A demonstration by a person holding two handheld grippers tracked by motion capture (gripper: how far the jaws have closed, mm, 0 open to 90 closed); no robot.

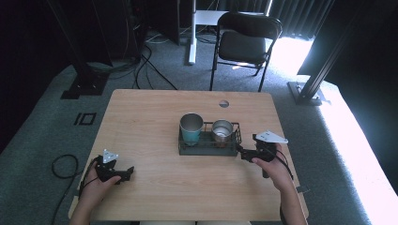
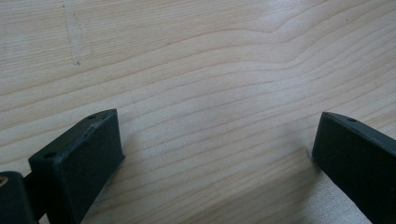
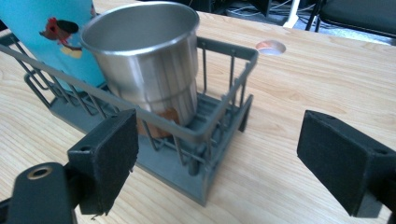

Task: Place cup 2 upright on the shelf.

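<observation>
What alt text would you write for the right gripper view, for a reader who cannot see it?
A steel cup stands in a grey wire rack on a wooden table, with a teal cup behind it. The open right gripper faces the rack's corner.

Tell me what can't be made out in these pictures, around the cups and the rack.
- Teal cup: top and left side cut off by the right gripper view's edges; its printed figure stays partly hidden.
- Steel cup: base hidden by the rack's wires and the near jaw.
- Cup contents: too small in the high view.
- Left gripper: its view shows bare table, jaws cut off below.
</observation>
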